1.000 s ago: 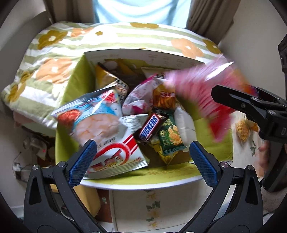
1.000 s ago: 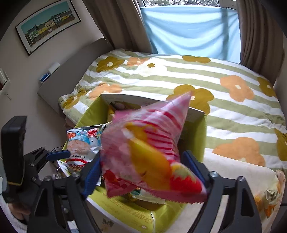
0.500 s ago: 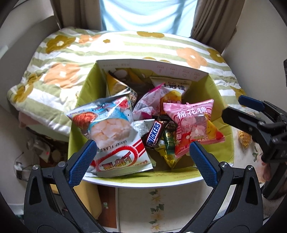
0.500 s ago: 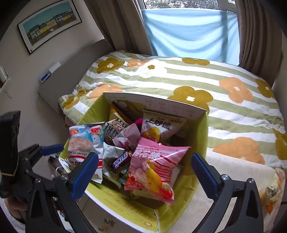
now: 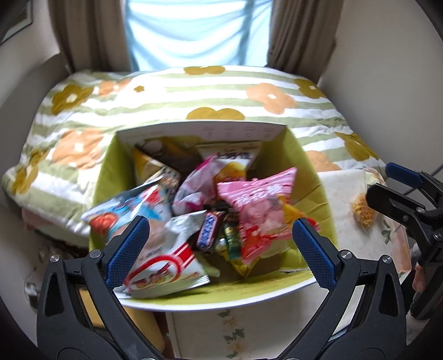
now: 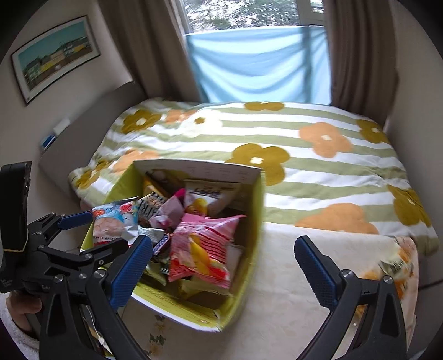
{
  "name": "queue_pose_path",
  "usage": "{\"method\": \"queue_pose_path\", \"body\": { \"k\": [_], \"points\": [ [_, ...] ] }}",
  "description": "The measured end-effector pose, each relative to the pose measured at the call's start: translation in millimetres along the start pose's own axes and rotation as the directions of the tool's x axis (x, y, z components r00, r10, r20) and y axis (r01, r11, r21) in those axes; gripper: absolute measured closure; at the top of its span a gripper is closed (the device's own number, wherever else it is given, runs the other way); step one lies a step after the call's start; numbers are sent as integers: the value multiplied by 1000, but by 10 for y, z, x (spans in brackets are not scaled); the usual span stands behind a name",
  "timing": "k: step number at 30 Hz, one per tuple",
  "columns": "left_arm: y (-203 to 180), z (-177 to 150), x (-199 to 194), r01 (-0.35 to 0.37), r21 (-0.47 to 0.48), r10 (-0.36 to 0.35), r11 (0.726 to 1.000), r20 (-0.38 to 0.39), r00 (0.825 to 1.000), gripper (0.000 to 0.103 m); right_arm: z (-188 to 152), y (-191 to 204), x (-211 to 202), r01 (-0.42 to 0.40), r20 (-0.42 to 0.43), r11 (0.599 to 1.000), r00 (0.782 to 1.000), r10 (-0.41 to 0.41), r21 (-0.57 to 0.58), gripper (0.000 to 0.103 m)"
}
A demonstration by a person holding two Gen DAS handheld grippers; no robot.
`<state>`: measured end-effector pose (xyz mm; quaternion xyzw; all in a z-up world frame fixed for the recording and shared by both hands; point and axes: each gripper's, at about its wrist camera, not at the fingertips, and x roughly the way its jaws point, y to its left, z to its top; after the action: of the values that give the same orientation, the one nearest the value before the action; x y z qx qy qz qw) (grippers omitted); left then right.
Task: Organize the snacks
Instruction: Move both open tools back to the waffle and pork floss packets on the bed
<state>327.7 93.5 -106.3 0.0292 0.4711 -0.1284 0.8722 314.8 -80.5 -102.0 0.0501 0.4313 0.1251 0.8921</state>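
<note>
We see a bed [image 6: 249, 155] under a green-and-white striped quilt [image 5: 193, 94] with orange and mustard flowers. Behind it, a window [image 6: 249, 11] shows daylight and foliage; a pale blue cloth [image 6: 260, 63] hangs across its lower part, flanked by brown curtains [image 6: 144, 47]. On the beige wall [image 6: 116, 69] to the left hangs a framed picture [image 6: 55, 55], perhaps of a townscape. A pale headboard [image 6: 91, 121] stands below it. A cream floral cloth [image 6: 290, 277] covers the near surface.
</note>
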Motion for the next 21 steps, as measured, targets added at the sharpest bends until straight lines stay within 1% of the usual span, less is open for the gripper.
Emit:
{"method": "queue_pose_path", "body": {
  "k": [5, 8, 10, 12, 14, 16, 18, 19, 21],
  "points": [
    [-378, 86, 60, 7, 65, -7, 998, 0, 1000, 1, -140, -292, -290, 53, 38, 996, 998, -56, 73, 1],
    [-739, 114, 101, 53, 122, -53, 991, -2, 999, 1, -242, -564, -486, 90, 58, 988, 994, -98, 122, 1],
    [-962, 118, 117, 59, 149, -59, 987, -10, 998, 1, -324, -787, -612, 118, 61, 982, 990, -128, 145, 1],
    [-1243, 109, 140, 70, 170, -67, 983, -21, 998, 1, -400, -983, -731, 143, 64, 978, 986, -154, 154, 1],
    [-1482, 100, 155, 101, 170, -98, 980, -26, 995, 1, -461, -1212, -838, 162, 63, 975, 983, -174, 154, 1],
    [-1714, 92, 184, 143, 166, -140, 976, -35, 990, 1, -511, -1458, -932, 168, 52, 972, 983, -178, 165, 1],
    [-1959, 86, 239, 169, 170, -162, 971, -51, 985, 1, -556, -1756, -1027, 160, 46, 969, 984, -172, 190, 1],
    [-2140, 78, 293, 171, 184, -162, 968, -61, 985, 1, -568, -1872, -1061, 153, 45, 967, 985, -165, 202, 1],
    [-2380, 57, 367, 169, 207, -157, 964, -73, 985, 1, -593, -2149, -1117, 132, 43, 963, 988, -146, 233, 1]
  ]
}}
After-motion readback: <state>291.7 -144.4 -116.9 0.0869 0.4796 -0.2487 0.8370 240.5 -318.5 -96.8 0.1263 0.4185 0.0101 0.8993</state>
